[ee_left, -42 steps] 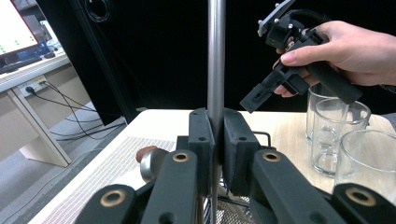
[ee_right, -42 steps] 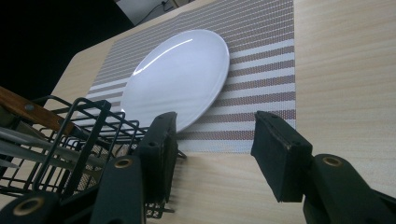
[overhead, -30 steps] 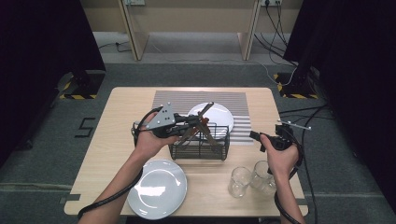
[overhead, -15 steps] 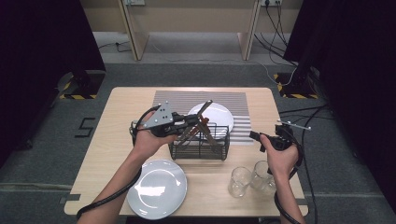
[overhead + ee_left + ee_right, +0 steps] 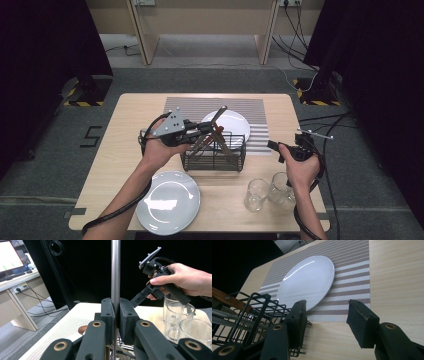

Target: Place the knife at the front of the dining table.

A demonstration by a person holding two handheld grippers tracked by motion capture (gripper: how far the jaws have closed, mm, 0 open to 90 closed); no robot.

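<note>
My left gripper (image 5: 206,128) hovers over the black wire basket (image 5: 214,152), shut on the slim steel handle of a utensil (image 5: 115,275) that stands upright between its pads (image 5: 108,315). That steel handle (image 5: 219,114) slants up out of the basket, among other utensils with wooden handles (image 5: 220,134). My right gripper (image 5: 273,146) is held above the table to the right of the basket. Its jaws (image 5: 327,315) stand open with nothing between them, facing the basket's corner (image 5: 249,315) and a white plate (image 5: 307,281).
The white plate (image 5: 229,124) lies on a striped placemat (image 5: 260,132) behind the basket. A second white plate (image 5: 169,201) sits at the front edge. Two clear glasses (image 5: 256,194) (image 5: 281,190) stand at the front right, under the right hand. Cables trail off both grippers.
</note>
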